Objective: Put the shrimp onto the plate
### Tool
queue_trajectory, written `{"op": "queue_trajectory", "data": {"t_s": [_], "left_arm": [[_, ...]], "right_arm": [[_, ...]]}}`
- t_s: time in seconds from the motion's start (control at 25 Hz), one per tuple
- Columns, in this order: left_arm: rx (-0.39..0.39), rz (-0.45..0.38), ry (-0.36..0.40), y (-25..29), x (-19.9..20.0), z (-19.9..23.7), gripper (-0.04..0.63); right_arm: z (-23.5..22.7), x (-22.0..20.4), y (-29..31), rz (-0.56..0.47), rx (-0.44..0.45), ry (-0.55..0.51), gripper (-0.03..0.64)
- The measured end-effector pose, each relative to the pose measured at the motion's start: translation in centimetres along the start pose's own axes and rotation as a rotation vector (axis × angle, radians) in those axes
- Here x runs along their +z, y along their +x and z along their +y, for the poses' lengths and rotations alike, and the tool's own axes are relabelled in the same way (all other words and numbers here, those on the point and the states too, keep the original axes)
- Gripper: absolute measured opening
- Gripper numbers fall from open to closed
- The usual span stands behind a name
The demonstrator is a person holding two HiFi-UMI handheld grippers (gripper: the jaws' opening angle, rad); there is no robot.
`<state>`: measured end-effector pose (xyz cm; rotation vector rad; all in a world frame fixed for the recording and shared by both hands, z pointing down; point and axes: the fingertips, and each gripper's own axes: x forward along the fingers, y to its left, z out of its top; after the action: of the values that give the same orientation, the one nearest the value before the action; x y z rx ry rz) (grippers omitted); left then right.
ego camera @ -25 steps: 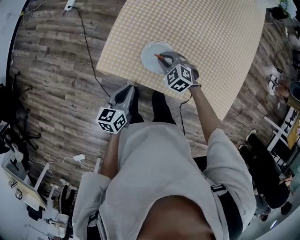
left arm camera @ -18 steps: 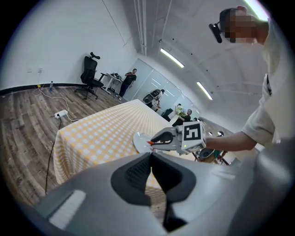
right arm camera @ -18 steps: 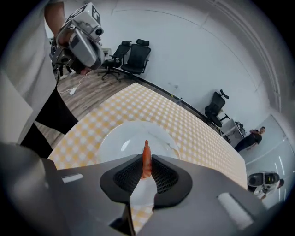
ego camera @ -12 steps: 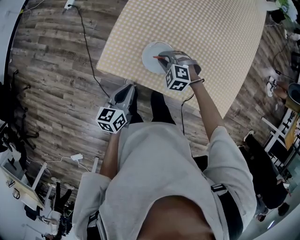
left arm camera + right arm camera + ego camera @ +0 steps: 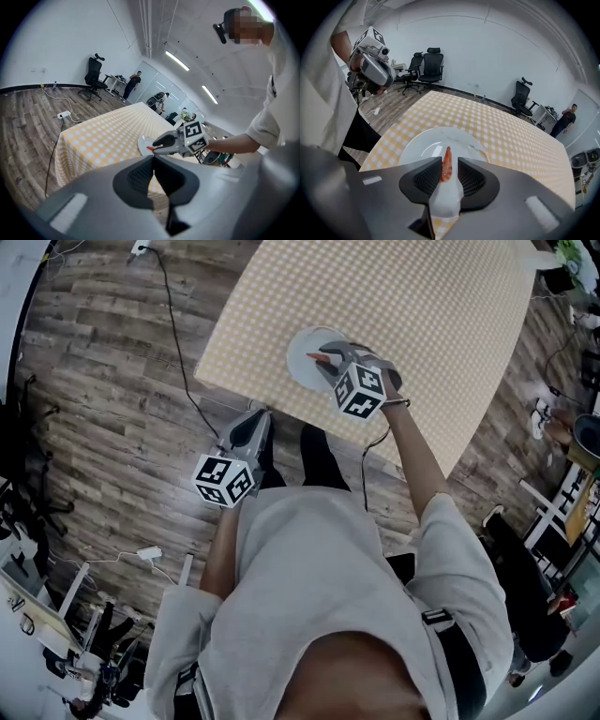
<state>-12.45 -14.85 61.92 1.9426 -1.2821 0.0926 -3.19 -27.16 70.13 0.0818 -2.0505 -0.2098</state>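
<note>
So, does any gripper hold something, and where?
Nothing is gripped: the right gripper has just been opening, the shrimp loose between its jaws. The left gripper is shut, empty.

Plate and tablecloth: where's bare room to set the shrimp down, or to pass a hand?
The plate is bare across its far half; it is crowded only at its near side, where the shrimp is. The checked tablecloth beyond and right of the plate is all bare.

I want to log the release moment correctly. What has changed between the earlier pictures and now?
The right claw has just been opening its jaws. They no longer clamp the shrimp, which is still between them, over the plate. This claw also rolled slightly. The left claw, shut and off the table edge, and the plate stayed as they were.
</note>
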Motion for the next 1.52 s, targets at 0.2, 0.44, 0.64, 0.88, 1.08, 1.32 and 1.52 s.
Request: {"op": "queue_trajectory", "data": {"t_s": [0.2, 0.44, 0.64, 0.88, 1.08, 1.32, 1.52], "left_arm": [[0.007, 0.001, -0.004, -0.2, -0.3, 0.2, 0.011], [0.003, -0.007, -0.006, -0.2, 0.4, 0.7, 0.011], [-0.010, -0.023, 0.014, -0.2, 1.2, -0.2, 0.011], [-0.027, -0.047, 0.055, -0.5, 2.3, -1.3, 0.010], [-0.050, -0.069, 0.096, -0.8, 3.7, -2.5, 0.011], [-0.099, -0.089, 0.164, 0.2, 6.1, -4.7, 0.011], [-0.136, -0.100, 0.226, 0.7, 8.1, -6.3, 0.011]], "right_arm": [[0.0, 0.0, -0.1, -0.005, 0.005, 0.017, 0.109], [-0.3, 1.1, -0.5, -0.052, -0.021, 0.062, 0.026], [0.0, 1.3, -1.4, -0.066, -0.037, 0.076, 0.000], [0.1, 1.7, -2.5, -0.070, -0.063, 0.089, 0.000], [-0.5, 2.6, -4.9, -0.160, -0.111, 0.229, -0.001], [-2.6, 2.4, -9.0, -0.345, -0.235, 0.589, -0.002], [-4.5, 2.1, -12.2, -0.556, -0.310, 0.889, -0.002]]}}
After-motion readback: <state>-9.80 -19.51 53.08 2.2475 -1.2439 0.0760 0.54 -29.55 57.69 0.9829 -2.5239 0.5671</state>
